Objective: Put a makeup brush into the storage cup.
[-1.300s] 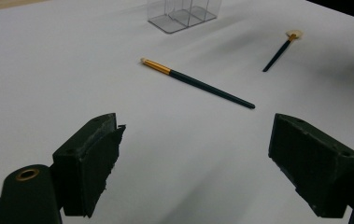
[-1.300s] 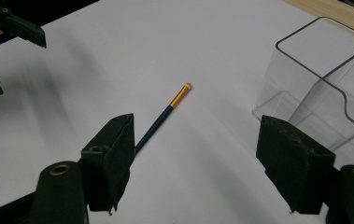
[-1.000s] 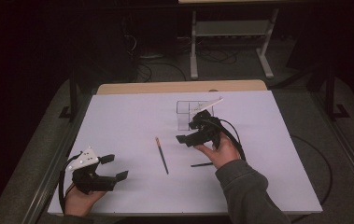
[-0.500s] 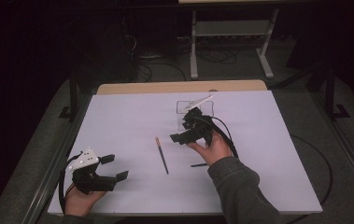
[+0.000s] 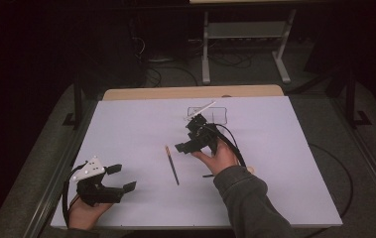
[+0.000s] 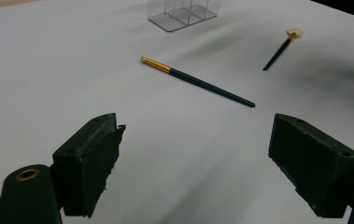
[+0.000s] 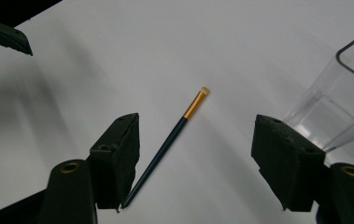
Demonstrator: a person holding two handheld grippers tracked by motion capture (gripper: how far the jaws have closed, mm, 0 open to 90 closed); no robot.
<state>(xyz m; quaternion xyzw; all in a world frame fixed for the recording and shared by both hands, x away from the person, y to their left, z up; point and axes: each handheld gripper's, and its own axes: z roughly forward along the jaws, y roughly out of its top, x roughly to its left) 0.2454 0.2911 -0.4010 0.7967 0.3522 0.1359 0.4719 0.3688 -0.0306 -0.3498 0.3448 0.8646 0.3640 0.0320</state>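
A fan-tipped brush [image 6: 277, 52] lies near a clear organizer [image 6: 184, 13].

Light is falling from overhead onto the white table [image 5: 126, 129] — the room around it is sitting in near darkness. Soft shadows are spreading beyond the jaws, which are blurring slightly — the brush [image 7: 174, 135] between them is staying sharp.

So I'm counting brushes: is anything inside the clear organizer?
The clear organizer has compartments that look empty where visible; its far side is cropped. Two brushes lie outside it: long brush, fan brush.
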